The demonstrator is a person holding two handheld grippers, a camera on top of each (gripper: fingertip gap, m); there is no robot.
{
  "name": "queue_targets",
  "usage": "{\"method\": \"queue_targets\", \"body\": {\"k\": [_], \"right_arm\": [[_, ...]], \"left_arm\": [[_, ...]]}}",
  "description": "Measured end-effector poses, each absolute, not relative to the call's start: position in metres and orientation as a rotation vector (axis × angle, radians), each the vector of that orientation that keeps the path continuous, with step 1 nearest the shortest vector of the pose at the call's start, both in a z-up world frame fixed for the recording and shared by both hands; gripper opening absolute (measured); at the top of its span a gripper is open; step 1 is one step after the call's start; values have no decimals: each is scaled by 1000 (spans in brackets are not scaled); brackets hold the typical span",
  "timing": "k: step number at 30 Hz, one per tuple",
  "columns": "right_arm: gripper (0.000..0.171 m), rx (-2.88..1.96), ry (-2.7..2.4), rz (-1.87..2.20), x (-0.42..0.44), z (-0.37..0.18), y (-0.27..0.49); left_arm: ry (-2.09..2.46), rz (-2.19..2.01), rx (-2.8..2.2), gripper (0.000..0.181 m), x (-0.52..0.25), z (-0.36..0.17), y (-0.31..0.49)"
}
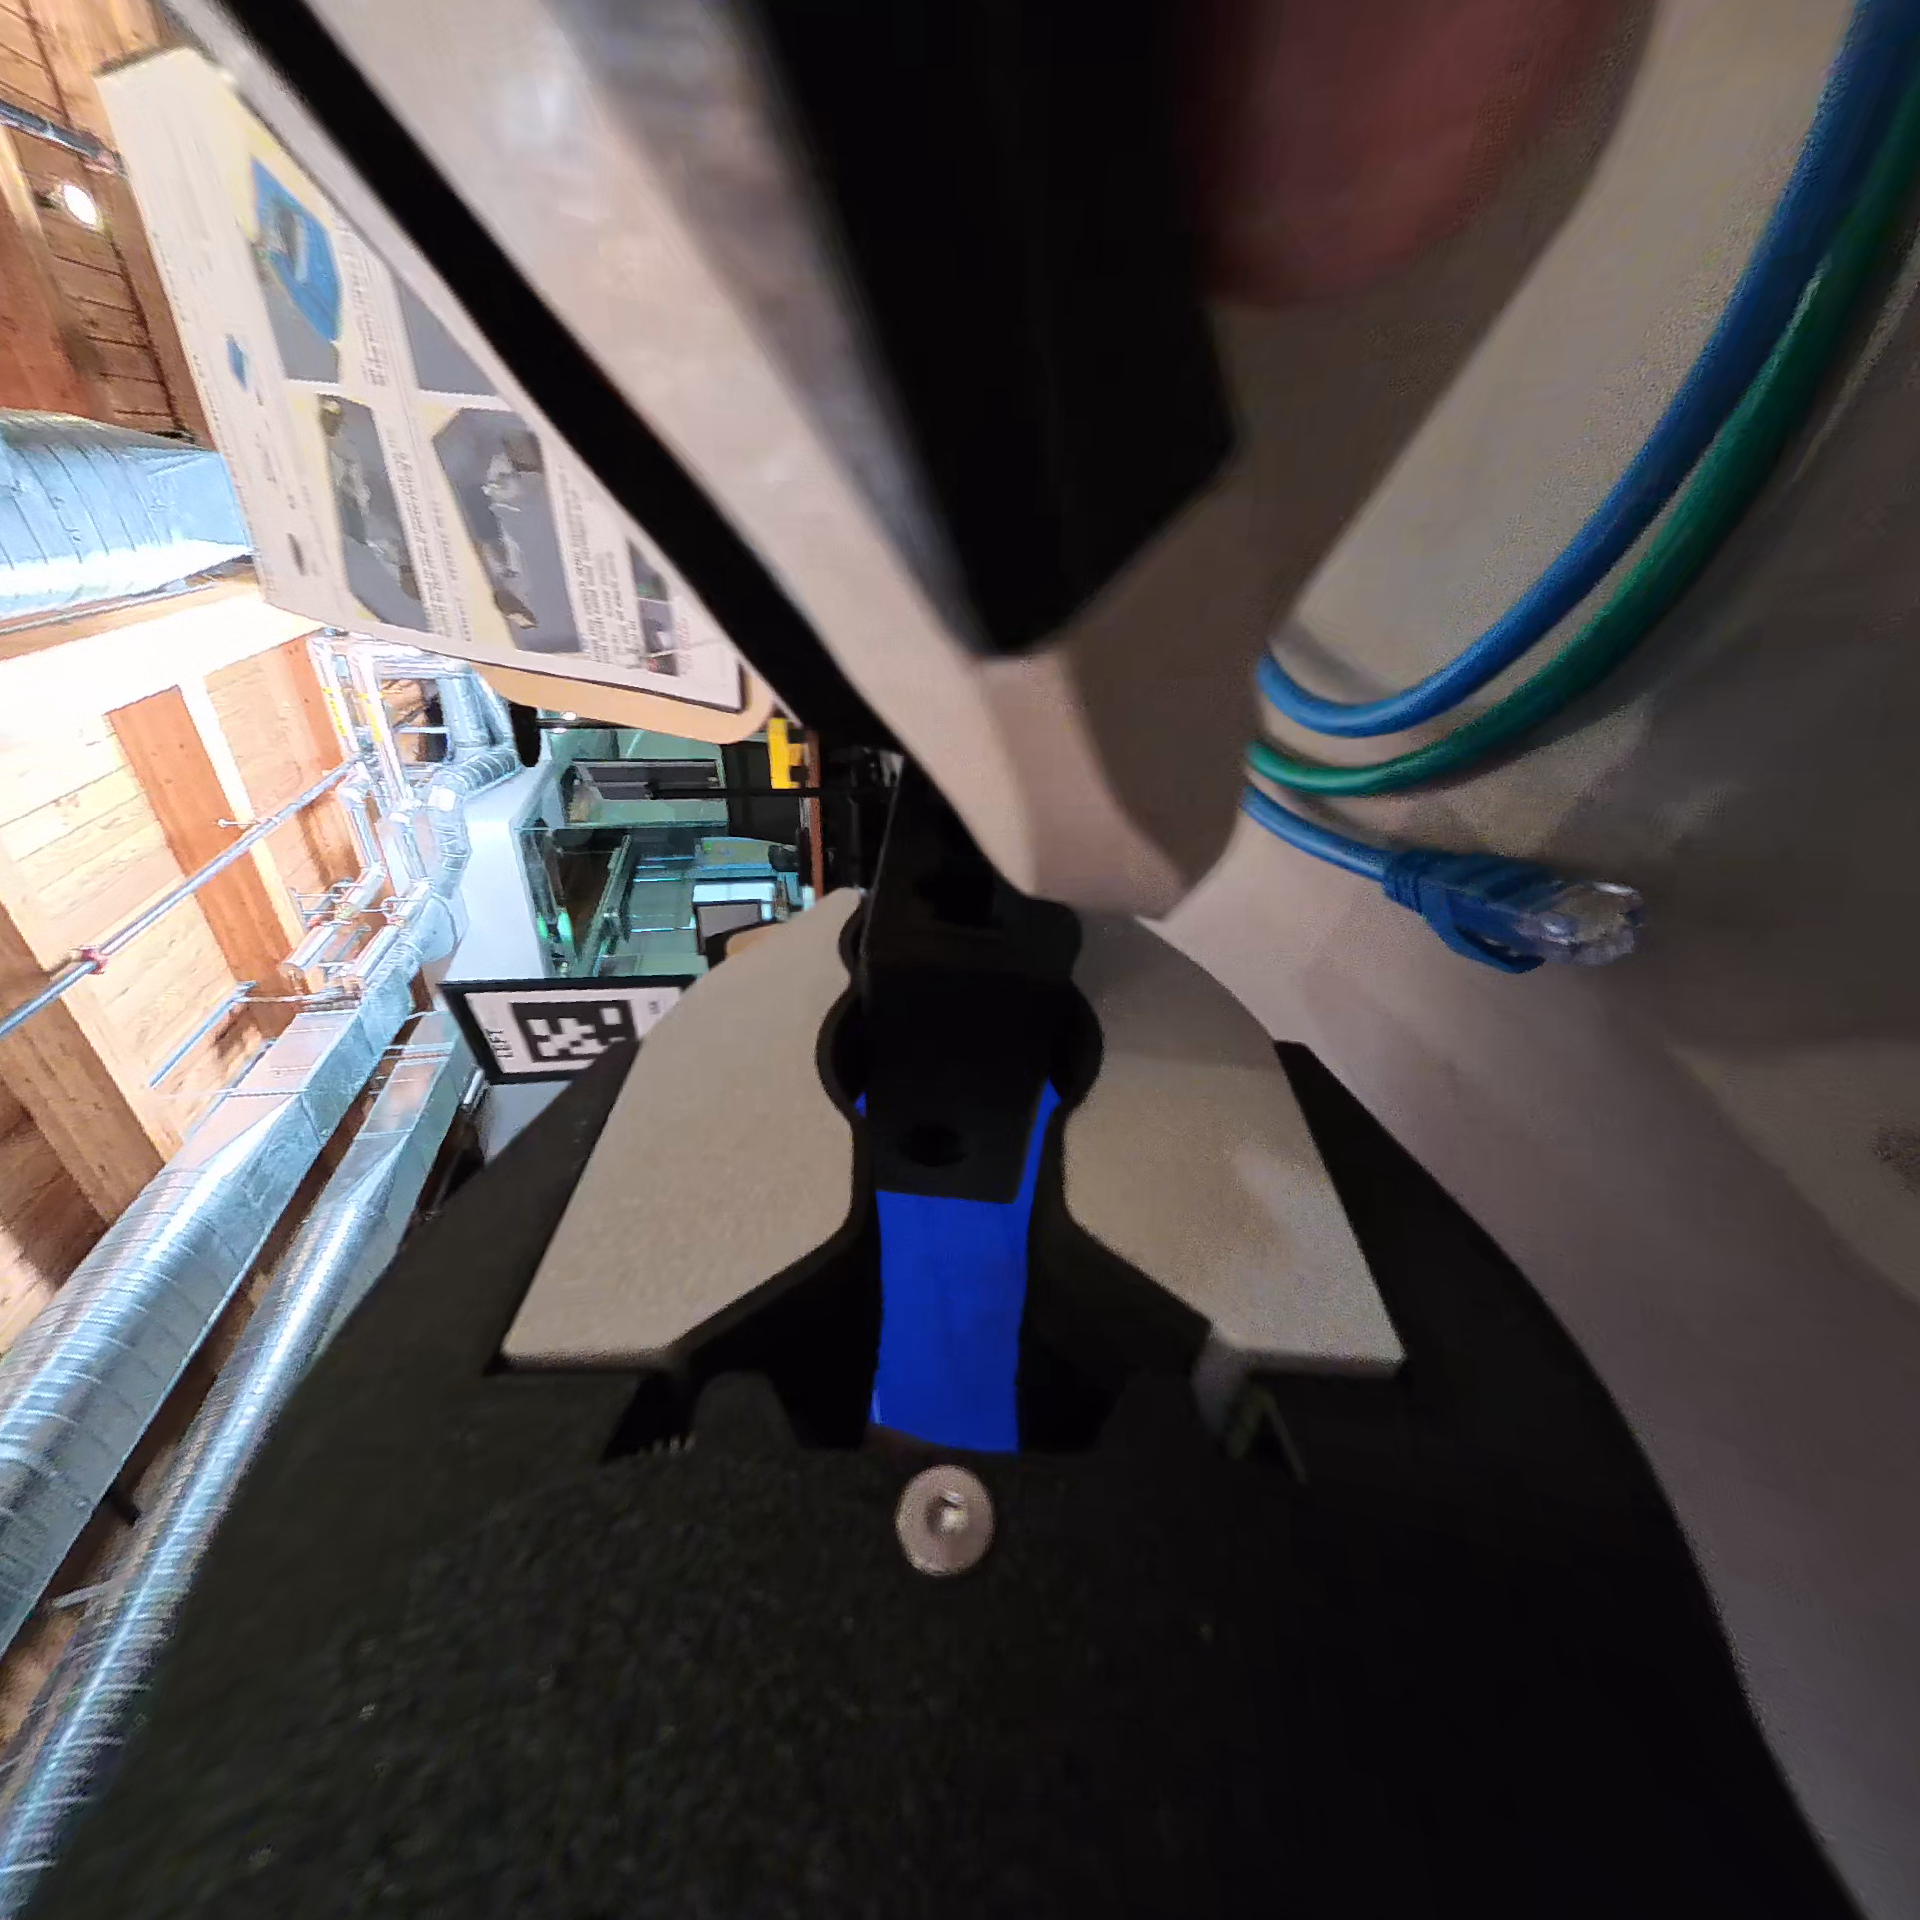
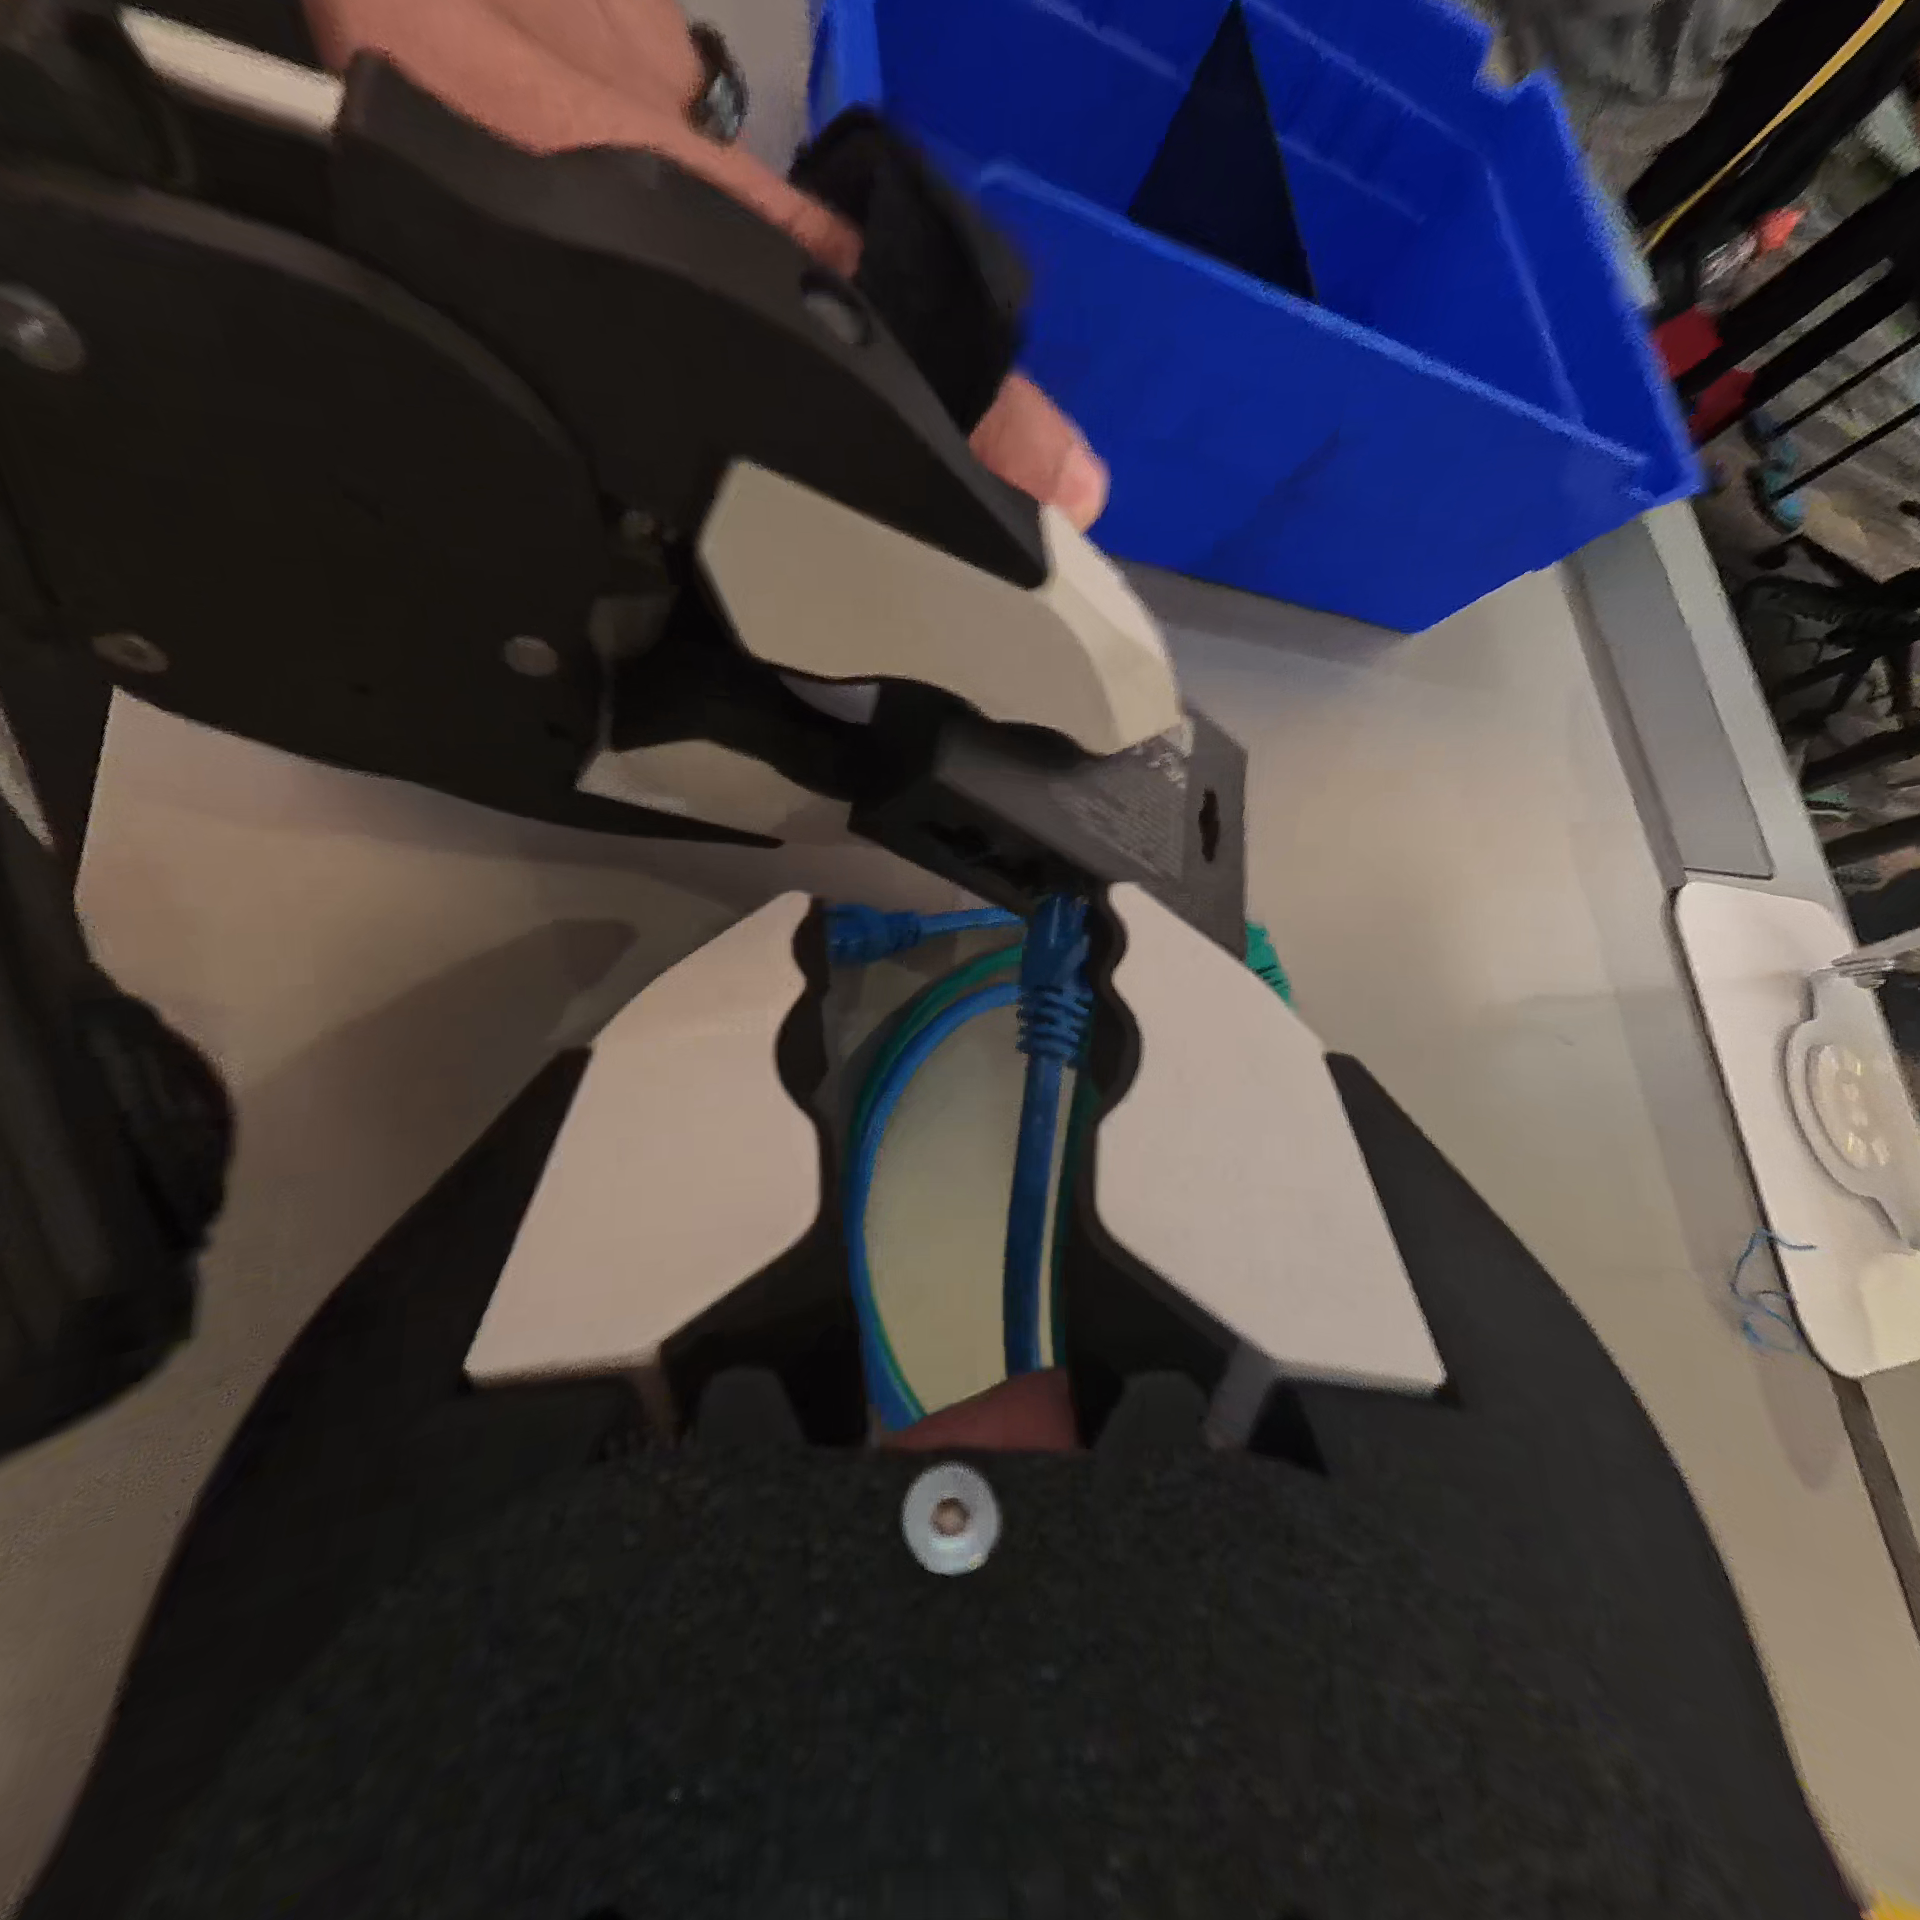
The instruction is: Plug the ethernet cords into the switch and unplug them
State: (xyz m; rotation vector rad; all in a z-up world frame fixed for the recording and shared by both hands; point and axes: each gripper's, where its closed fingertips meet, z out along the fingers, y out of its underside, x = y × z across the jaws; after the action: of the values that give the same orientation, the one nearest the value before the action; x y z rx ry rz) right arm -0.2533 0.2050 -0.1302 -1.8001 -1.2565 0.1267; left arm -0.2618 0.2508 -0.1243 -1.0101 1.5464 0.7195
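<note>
In the right wrist view my left gripper (image 2: 1039, 758) comes in from the upper left, shut on the small black switch (image 2: 1164, 821), which it holds tilted above the table. My right gripper (image 2: 961, 925) is open around a blue ethernet plug (image 2: 1055, 997). The plug's tip is at the switch's lower edge, and a gap shows to the plug's left. A second blue plug (image 2: 868, 930) and a green plug (image 2: 1262, 961) lie loose below the switch. In the left wrist view my left gripper (image 1: 956, 935) clamps the switch (image 1: 956, 1049) edge-on. A loose blue plug (image 1: 1517, 920) lies on the table.
A blue plastic bin (image 2: 1299, 364) stands just behind the switch. Blue and green cable loops (image 2: 883, 1143) lie on the pale table (image 2: 1455, 831). A white tray (image 2: 1766, 1143) sits at the table's right edge. A person's hand (image 2: 582, 94) holds the left gripper.
</note>
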Motion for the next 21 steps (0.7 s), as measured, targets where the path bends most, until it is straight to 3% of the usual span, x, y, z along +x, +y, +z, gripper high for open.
{"method": "queue_targets", "body": {"k": [15, 21], "right_arm": [[8, -1947, -945, 279, -223, -119, 210], [6, -1966, -928, 291, -225, -124, 211]], "left_arm": [[1476, 778, -941, 30, -264, -112, 255], [1512, 768, -1031, 29, -269, -124, 262]]}}
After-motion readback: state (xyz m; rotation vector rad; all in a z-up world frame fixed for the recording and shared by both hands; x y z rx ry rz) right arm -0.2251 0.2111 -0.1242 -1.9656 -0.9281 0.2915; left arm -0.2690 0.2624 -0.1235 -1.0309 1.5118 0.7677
